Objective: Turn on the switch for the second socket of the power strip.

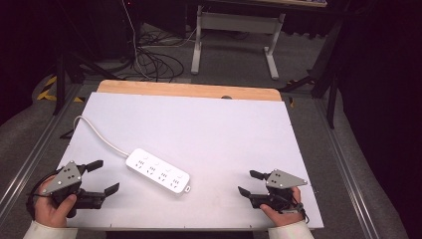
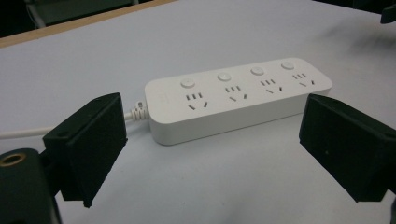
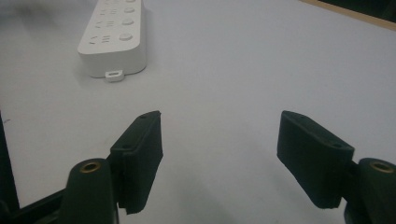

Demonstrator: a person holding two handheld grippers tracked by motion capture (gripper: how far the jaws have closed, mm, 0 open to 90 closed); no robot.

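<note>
Strip (image 1: pixel 158 171): white four-outlet power strip, flat on the white worktop (image 1: pixel 214 124), left of centre toward the near edge. Long axis runs diagonally, cord end toward the far-left corner, free end toward the near-right. Cord (image 1: pixel 97 134) trails off to the left edge.

Left gripper (image 1: pixel 102 177) near the near-left corner, jaws spread wide, holding nothing. In the left gripper view the strip sits just ahead between the jaws, lying crosswise to them.

Right gripper (image 1: pixel 250 182) near the near-right corner, jaws also apart and empty, well clear of the strip's free end.

Left is nearer, so likely the one to reach. No contact yet.
</note>
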